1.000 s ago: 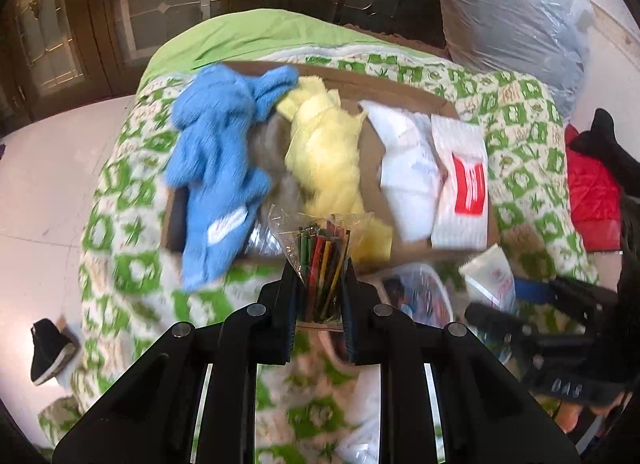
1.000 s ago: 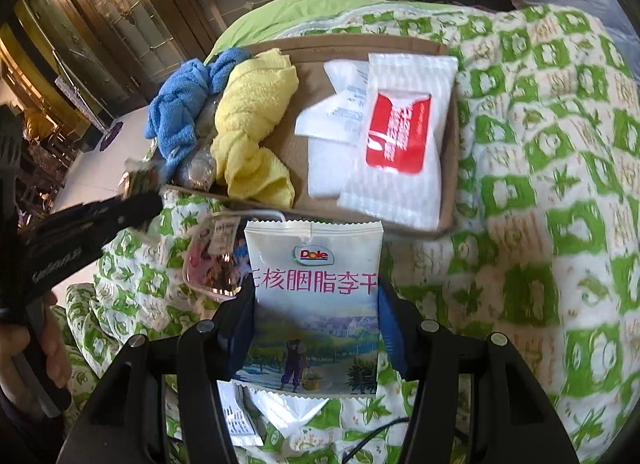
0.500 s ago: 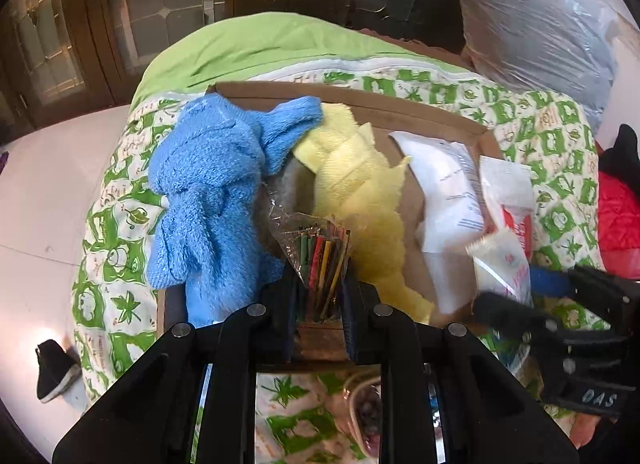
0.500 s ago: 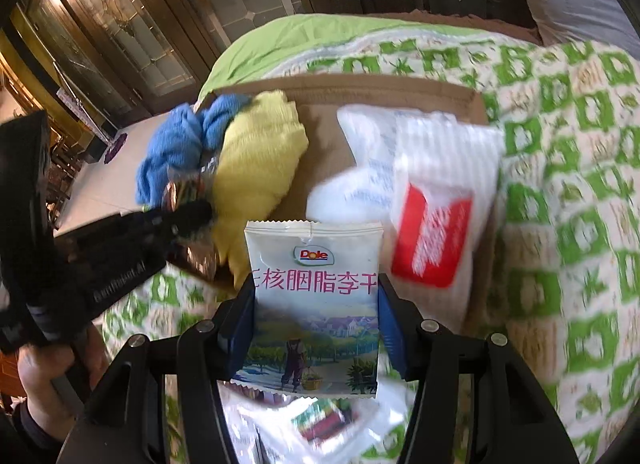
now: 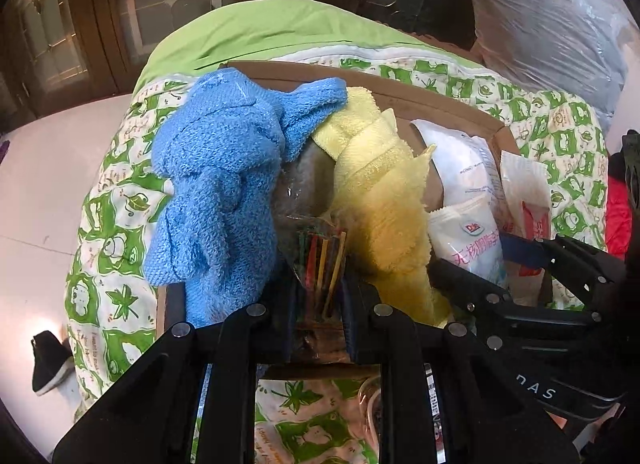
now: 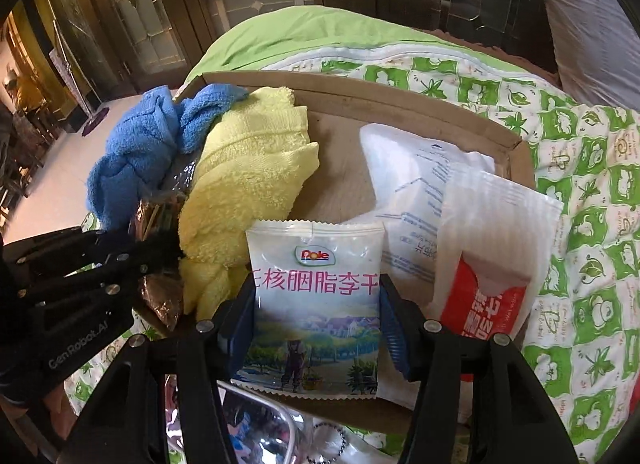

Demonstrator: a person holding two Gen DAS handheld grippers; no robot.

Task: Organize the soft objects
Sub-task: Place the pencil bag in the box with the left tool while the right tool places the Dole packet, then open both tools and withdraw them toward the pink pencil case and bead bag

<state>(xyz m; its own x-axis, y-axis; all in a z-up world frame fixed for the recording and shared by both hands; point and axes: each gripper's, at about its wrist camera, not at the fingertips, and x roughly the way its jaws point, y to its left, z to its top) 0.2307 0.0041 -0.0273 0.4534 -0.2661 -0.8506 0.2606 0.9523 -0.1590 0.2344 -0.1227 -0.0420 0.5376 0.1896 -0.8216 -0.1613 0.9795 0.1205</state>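
Right now both tongs are carrying small bags over the cardboard tray on the bed.

Nearest to us, the left tongs are squeezed almost all the way together on a clear little bag of colored sticks. The sticks stand up and down, with their long way running away from the tongs. They hang low in the gap between the blue towel and the yellow towel.

The right tongs are about half open and have just been opening a bit. The Dole snack bag sits between them, and I cannot tell if they press on it. It stands upright with its top edge pointing away, toward the far side of the tray.

I think this is the putting-down step. Next, each bag needs a free spot in the tray. The snack bag looks headed for the bare patch beside the white packets. Then the tongs must let go and lift away.

Farther back are the wooden doors.
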